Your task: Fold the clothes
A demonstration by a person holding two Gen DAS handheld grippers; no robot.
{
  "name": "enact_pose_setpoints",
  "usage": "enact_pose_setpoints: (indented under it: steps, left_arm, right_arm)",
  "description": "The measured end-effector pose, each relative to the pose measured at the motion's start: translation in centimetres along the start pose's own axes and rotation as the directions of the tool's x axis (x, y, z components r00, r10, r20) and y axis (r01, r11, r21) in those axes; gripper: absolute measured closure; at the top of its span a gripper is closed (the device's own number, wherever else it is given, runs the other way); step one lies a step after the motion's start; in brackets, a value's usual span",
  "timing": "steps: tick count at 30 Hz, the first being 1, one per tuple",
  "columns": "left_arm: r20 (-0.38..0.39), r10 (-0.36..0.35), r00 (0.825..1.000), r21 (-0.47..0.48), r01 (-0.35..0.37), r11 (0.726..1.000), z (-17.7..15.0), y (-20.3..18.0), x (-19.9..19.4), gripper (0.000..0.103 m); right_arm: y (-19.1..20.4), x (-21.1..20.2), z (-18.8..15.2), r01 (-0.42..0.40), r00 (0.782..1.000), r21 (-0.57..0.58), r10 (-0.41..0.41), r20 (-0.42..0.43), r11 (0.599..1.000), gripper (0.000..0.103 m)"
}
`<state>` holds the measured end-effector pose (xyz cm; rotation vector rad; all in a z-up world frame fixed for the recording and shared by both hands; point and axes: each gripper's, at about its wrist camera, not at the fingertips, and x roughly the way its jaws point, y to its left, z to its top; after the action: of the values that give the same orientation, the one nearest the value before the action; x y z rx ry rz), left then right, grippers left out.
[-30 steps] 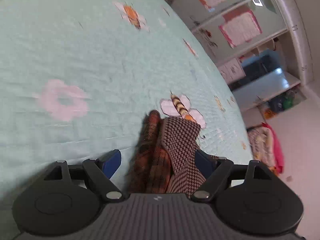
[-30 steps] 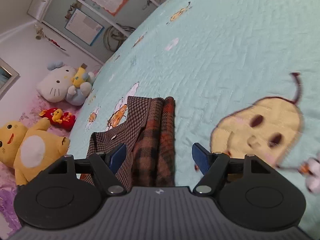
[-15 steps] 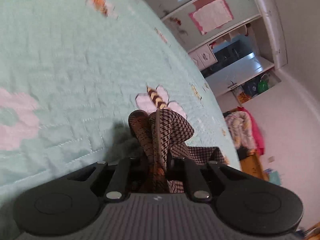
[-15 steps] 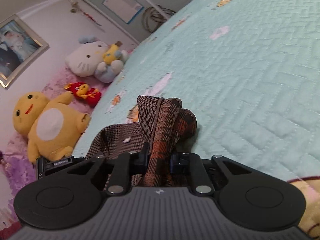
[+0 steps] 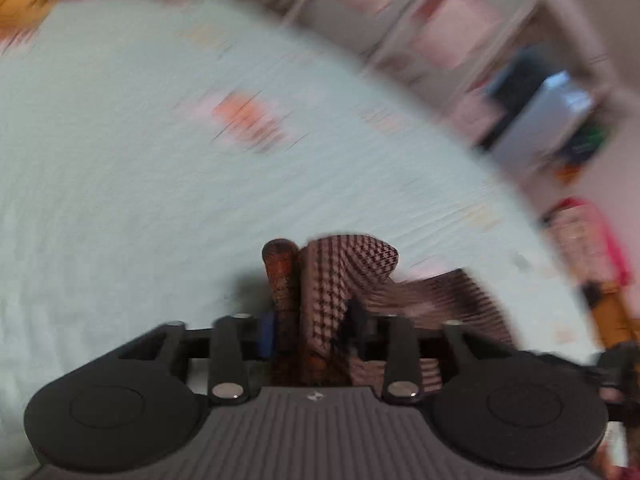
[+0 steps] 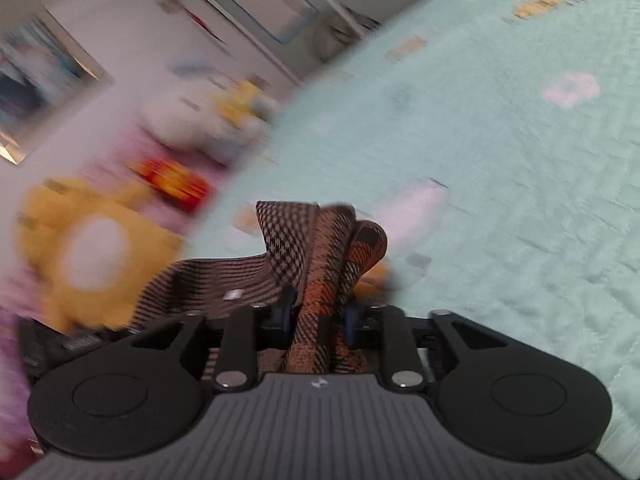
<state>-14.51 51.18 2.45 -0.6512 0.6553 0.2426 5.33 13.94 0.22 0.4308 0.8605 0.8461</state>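
Note:
A brown garment [image 5: 340,276] of houndstooth and orange plaid cloth is bunched between the fingers of my left gripper [image 5: 312,330], which is shut on it above the pale green bedspread [image 5: 120,184]. The rest of the cloth trails off to the right. In the right wrist view the same garment [image 6: 320,248] stands up in folds inside my right gripper [image 6: 318,318], also shut on it, with a flap hanging away to the left. Both views are smeared by motion.
Yellow plush toy [image 6: 92,248], a red toy [image 6: 176,182] and a white plush [image 6: 188,124] sit beyond the bed's edge. Cabinet doors with pink posters [image 5: 452,28] and a pile of pink cloth [image 5: 584,236] stand past the bed.
Both grippers, open around the cloth a second ago, closed on it and have lifted it off the bedspread; the views now swing fast and blur.

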Motion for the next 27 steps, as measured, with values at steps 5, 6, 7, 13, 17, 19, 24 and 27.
enact_pose_setpoints:
  steps: [5, 6, 7, 13, 17, 19, 24, 27]
  left_arm:
    - [0.175, 0.155, 0.972, -0.213, -0.116, 0.97, -0.5, 1.0, -4.8, 0.039]
    - [0.196, 0.195, 0.961, -0.234, -0.148, 0.961, -0.5, 0.7, -6.1, 0.039]
    - [0.205, 0.225, 0.953, -0.239, -0.175, 0.955, -0.5, 0.0, -7.4, 0.039]
    - [0.096, 0.142, 0.985, -0.024, -0.14, 0.99, -2.3, -8.2, -12.4, 0.029]
    - [0.025, 0.09, 0.996, -0.002, -0.09, 0.996, -6.4, -9.9, -12.5, 0.024]
    - [-0.02, 0.077, 0.997, 0.002, -0.077, 0.997, -8.9, -9.9, -11.5, 0.022]
    - [-0.116, 0.044, 0.992, 0.017, -0.042, 0.999, -14.8, -9.9, -9.2, 0.03]
    - [-0.057, 0.015, 0.998, 0.107, -0.009, 0.994, -15.6, -10.1, -9.5, 0.027]
  right_arm:
    - [0.7, -4.1, 0.4, 0.048, 0.994, 0.059, -0.054, 0.099, 0.997, 0.039]
    - [1.4, -5.4, 0.4, 0.079, 0.988, 0.045, -0.084, 0.133, 0.996, 0.037]
    - [2.4, -6.3, 0.4, 0.109, 0.983, 0.03, -0.112, 0.142, 0.994, 0.035]
    - [9.8, -9.5, -1.7, 0.108, 0.994, -0.092, -0.11, -0.024, 0.99, 0.032]
    - [11.0, -12.8, -4.6, -0.062, 0.997, -0.053, 0.06, -0.04, 0.997, 0.03]
    - [9.1, -13.2, -6.4, -0.131, 0.99, 0.063, 0.134, -0.052, 0.989, 0.03]
    - [-0.6, -11.4, -11.1, -0.079, 0.993, 0.4, 0.106, -0.047, 0.913, 0.087]
    - [-3.6, -11.4, -12.0, -0.137, 0.988, 0.526, 0.153, 0.013, 0.839, 0.103]
